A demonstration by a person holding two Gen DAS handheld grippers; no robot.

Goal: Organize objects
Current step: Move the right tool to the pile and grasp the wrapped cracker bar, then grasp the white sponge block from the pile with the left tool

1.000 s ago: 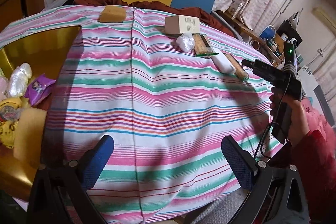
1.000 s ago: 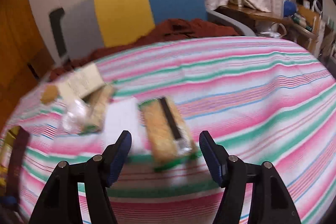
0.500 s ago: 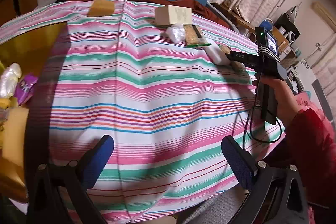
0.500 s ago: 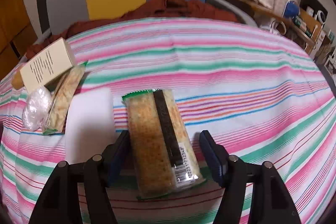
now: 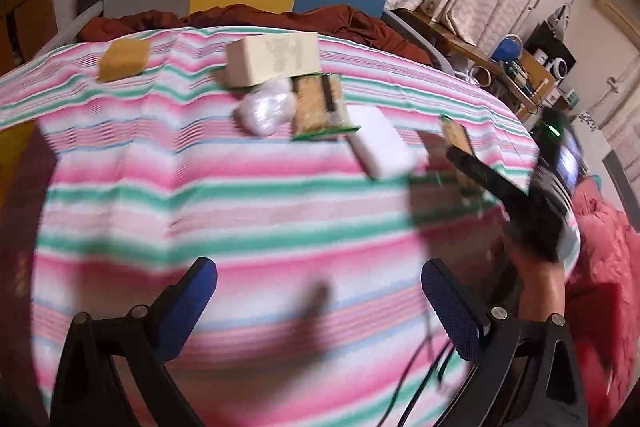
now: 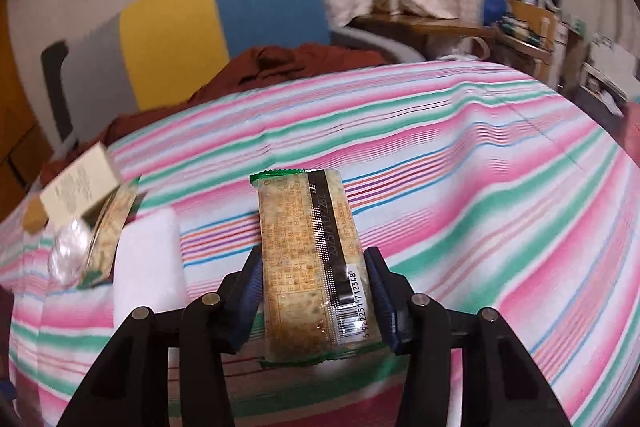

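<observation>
Left wrist view: against a second ago this camera has swung toward the far row of goods, so the gold tray with its sweets has left the picture and everything is smeared with motion blur. The left gripper (image 5: pixel 318 301), with blue-padded black fingers, is spread wide with nothing between its pads above the pink, green and white striped tablecloth (image 5: pixel 200 195). On the cloth lie a tan sponge block (image 5: pixel 123 59), a cream cardboard box (image 5: pixel 273 58) whose print is too blurred to read, a crumpled clear plastic wad (image 5: pixel 266 107), a green-edged cracker packet (image 5: pixel 320 106) and a white rectangular block (image 5: pixel 380 143). At the right a person's hand (image 5: pixel 540 287) holds the right gripper, whose dark fingers reach to a second cracker packet there; blur hides the grip. Right wrist view: the right gripper (image 6: pixel 314 297) has just been closing, and its blue pads now press both long sides of the clear-wrapped, green-trimmed cracker packet (image 6: pixel 308 247). Earlier it lay flat on the cloth between parted pads; now its far end tilts up. Its long axis runs straight away from the camera, sealed green end farthest. A black strip carries a barcode with digits, readable in part as "2251712348", and a date-like code too faint to trust.
</observation>
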